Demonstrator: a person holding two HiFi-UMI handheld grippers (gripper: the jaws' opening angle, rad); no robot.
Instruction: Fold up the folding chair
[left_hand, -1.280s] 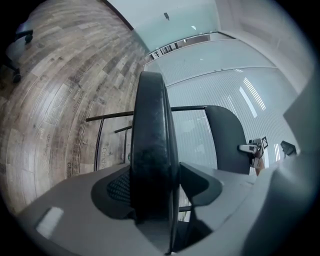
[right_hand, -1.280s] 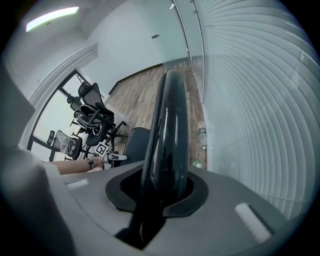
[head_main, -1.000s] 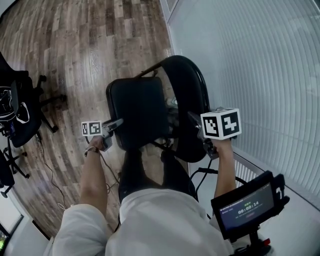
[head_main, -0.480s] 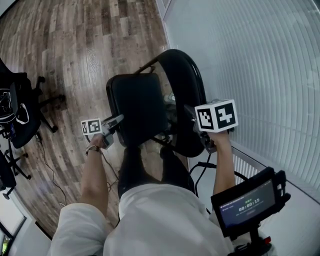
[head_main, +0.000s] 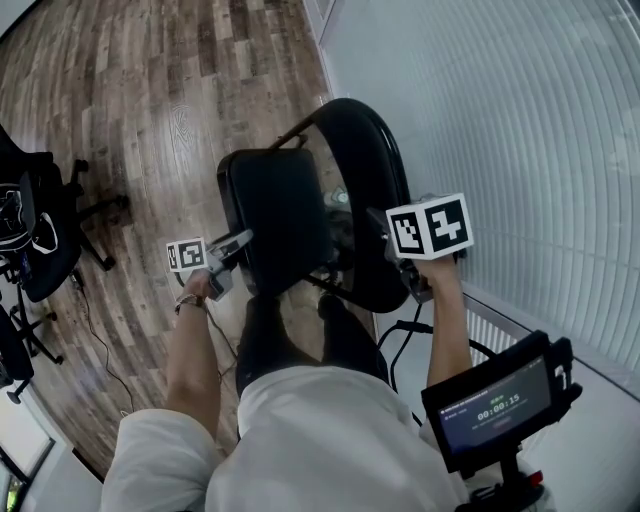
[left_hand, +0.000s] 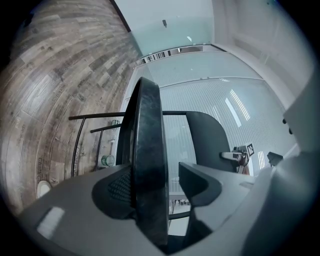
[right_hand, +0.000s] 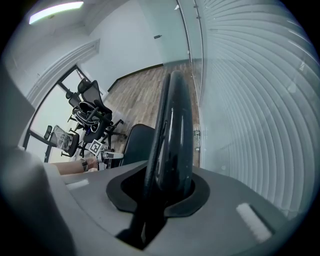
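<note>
ok, left gripper (left_hand: 160, 187): jaws stand wide, with the seat (left_hand: 147, 150) edge-on between them. the seat edge lies against the left pad (left_hand: 119, 189); there's a clear gap to the right-hand jaw, so it's not clamped, just hooked round the edge. right gripper (right_hand: 160, 192): jaws nearly together and closed on the rim of the backrest (right_hand: 172, 115), which runs straight up out of the jaw slot. it points steeply down onto that rim.

folding chair (head_main: 295, 138) stands just past the person's legs on the wood floor (head_main: 150, 90), close to the frosted wall (head_main: 520, 120) on the right. it sits side-on: seat to the left, backrest to the right. left gripper sits at the seat's near-left edge, right gripper at the near-right rim of the backrest, so the chair is between the two. seat and backrest are apart with light showing between them, so the chair is not folded flat yet. office chairs (head_main: 40, 230) sit well off to the far left.
</note>
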